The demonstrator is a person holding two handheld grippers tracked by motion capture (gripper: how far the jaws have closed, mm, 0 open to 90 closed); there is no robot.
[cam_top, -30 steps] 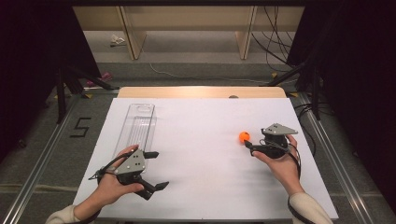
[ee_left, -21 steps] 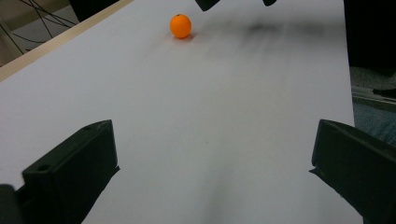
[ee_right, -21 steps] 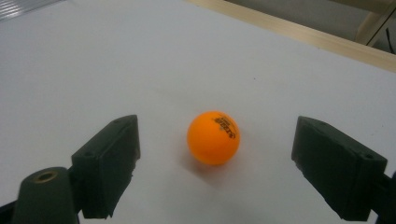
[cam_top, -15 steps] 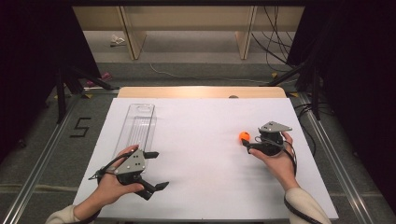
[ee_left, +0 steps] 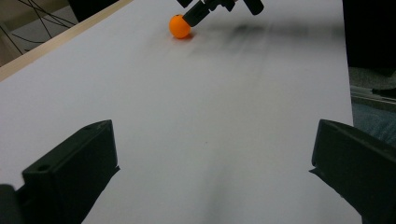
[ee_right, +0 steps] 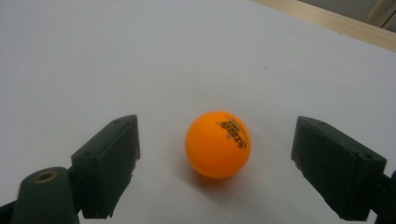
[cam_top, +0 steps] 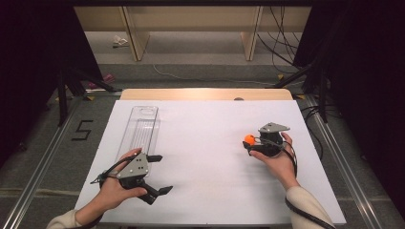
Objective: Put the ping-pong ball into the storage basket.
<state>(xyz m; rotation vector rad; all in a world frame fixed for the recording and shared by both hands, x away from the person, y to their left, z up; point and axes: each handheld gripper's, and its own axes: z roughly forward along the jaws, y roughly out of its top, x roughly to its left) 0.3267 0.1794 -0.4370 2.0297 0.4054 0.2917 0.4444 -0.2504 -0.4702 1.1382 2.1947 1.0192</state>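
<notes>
Both tools gape wide: right tool (ee_right: 215, 163) low, flanking the orange ball (ee_right: 218, 143); left tool (cam_top: 155, 174) empty.

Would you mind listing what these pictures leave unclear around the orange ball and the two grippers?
- Print on the orange ball: black lettering in the right gripper view, too small and blurred to read.
- Right gripper: in the high view its jaws are small and dark; whether they touch the ball cannot be told there.
- Clear tray: its near end is hidden behind the left gripper and hand in the high view; any contents are unclear.
</notes>
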